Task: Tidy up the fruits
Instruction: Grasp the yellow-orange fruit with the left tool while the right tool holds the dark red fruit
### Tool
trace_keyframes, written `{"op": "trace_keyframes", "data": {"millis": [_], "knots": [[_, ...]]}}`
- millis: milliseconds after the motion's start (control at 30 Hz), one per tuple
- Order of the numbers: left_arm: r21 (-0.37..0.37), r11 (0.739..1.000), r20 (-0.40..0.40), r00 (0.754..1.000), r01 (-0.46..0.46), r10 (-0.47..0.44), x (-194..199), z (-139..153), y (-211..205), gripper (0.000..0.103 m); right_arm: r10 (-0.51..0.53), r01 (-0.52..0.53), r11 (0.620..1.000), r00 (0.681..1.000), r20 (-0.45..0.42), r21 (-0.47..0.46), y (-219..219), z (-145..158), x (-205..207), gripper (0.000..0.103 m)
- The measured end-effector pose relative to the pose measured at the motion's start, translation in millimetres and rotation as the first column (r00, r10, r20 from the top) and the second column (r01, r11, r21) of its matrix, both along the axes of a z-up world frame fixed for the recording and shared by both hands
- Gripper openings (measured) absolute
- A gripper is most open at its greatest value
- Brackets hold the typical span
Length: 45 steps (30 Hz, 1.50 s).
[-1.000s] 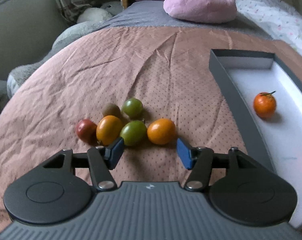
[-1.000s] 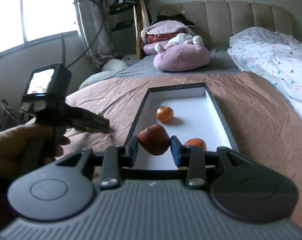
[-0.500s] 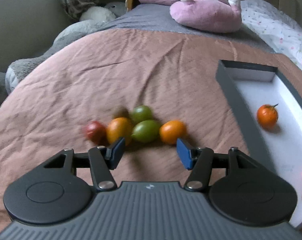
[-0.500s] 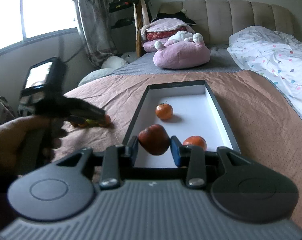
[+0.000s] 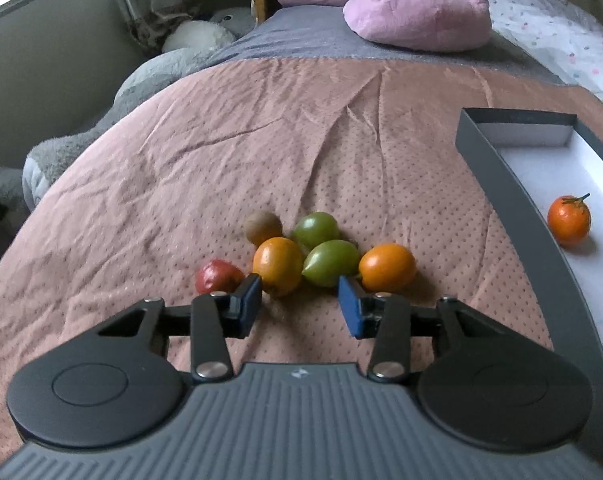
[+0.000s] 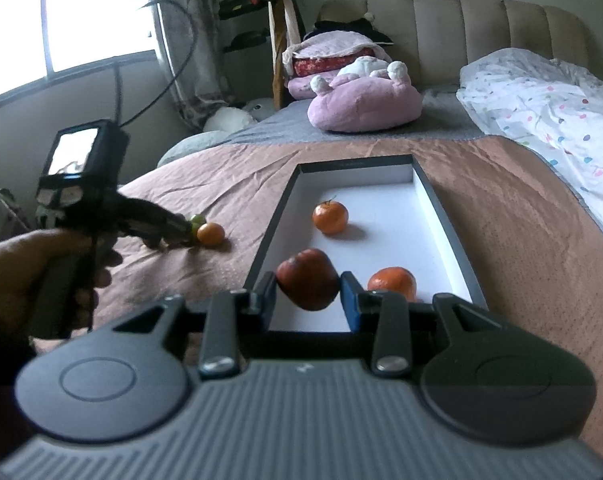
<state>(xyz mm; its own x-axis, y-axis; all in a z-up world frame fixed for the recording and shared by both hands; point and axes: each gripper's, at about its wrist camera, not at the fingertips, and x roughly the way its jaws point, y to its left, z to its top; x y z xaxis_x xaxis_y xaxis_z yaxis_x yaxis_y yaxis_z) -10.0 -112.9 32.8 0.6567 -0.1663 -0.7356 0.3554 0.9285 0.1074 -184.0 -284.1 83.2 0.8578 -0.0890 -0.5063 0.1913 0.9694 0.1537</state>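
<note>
Pink dotted bedspread (image 5: pixel 229 152) covers the bed and carries everything. On it lies a long dark-walled tray (image 6: pixel 441 208) with a white floor, open end toward the headboard. Inside the tray sit a stemmed mandarin (image 6: pixel 330 218) toward the far end and a second mandarin (image 6: pixel 393 282) near the close end, well apart from each other.

The right gripper (image 6: pixel 307 300) hangs over the tray's near end, its jaws narrow and pressed on a dark red fruit (image 6: pixel 307 278) held between the pads.

The left gripper (image 5: pixel 299 306), gripped by a hand (image 6: pixel 17 280), points down at a cluster of small fruits on the bedspread beside the tray. Its jaws are closing, with bare cloth between them; the fruits lie just beyond the tips. The cluster, touching one another: an orange fruit (image 5: pixel 387 267) nearest the tray, a green fruit (image 5: pixel 330 263), another green fruit (image 5: pixel 316 229) behind it, an orange-yellow fruit (image 5: pixel 277 265), a brown fruit (image 5: pixel 263 227) and a small red fruit (image 5: pixel 217 275) at the far side.
</note>
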Motion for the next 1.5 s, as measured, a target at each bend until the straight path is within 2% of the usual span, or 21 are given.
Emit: {"op": "trace_keyframes", "data": {"millis": [33, 100, 367, 400, 533, 600, 767, 867, 1033, 1100, 1267, 1333, 1433, 1500], "knots": [[-0.007, 1.000, -0.003, 1.000, 0.006, -0.006, 0, 1, -2, 0.054, 0.002, -0.002, 1.000, 1.000, -0.001, -0.002, 1, 0, 0, 0.037], [-0.005, 1.000, -0.005, 1.000, 0.008, -0.008, 1, 0, -3, 0.056, 0.002, -0.002, 1.000, 1.000, -0.003, -0.002, 1, 0, 0, 0.037], [-0.096, 0.995, -0.057, 0.998, 0.002, -0.007, 12, -10, 28, 0.055, 0.000, 0.000, 1.000, 1.000, -0.008, 0.002, -1, -1, 2, 0.037], [-0.112, 0.994, -0.061, 0.998, -0.003, -0.004, 13, -10, 31, 0.052, 0.002, -0.002, 1.000, 1.000, -0.007, 0.001, 0, -1, 2, 0.037], [-0.117, 0.993, -0.063, 0.998, 0.014, -0.022, 14, -10, 34, 0.024, -0.003, 0.003, 1.000, 1.000, -0.005, 0.008, -2, -1, 1, 0.037], [-0.126, 0.992, -0.069, 0.997, 0.027, -0.035, 14, -9, 34, 0.022, -0.001, 0.001, 1.000, 1.000, -0.005, 0.007, -1, -1, 1, 0.037], [-0.097, 0.995, -0.054, 0.998, 0.038, -0.043, 19, -7, 30, 0.023, -0.002, 0.002, 1.000, 1.000, -0.007, 0.006, -2, -2, 3, 0.037], [-0.095, 0.995, -0.034, 0.998, 0.043, -0.046, 21, -3, 30, 0.027, -0.002, 0.002, 1.000, 1.000, -0.010, 0.007, -2, -3, 3, 0.037], [-0.101, 0.994, -0.005, 0.999, 0.036, -0.037, 20, 2, 38, 0.061, 0.005, -0.005, 1.000, 1.000, -0.016, 0.005, -1, -5, 4, 0.037], [-0.087, 0.996, 0.009, 1.000, 0.028, -0.027, 18, 3, 41, 0.064, 0.006, -0.006, 1.000, 1.000, -0.017, 0.006, -1, -5, 4, 0.037], [-0.068, 0.997, 0.021, 0.999, 0.037, -0.036, 21, 2, 42, 0.062, 0.012, -0.012, 1.000, 1.000, -0.021, 0.002, 0, -5, 5, 0.037], [-0.068, 0.997, 0.022, 0.999, 0.031, -0.029, 26, -1, 43, 0.051, 0.013, -0.013, 1.000, 1.000, -0.023, 0.000, 1, -6, 4, 0.037], [-0.118, 0.992, -0.002, 0.999, 0.047, -0.047, 32, -5, 46, 0.039, 0.010, -0.010, 1.000, 1.000, -0.024, 0.002, 1, -6, 4, 0.037], [-0.116, 0.992, 0.005, 0.999, 0.053, -0.053, 32, -7, 43, 0.038, 0.010, -0.010, 1.000, 1.000, -0.027, 0.000, 1, -6, 5, 0.037]]}}
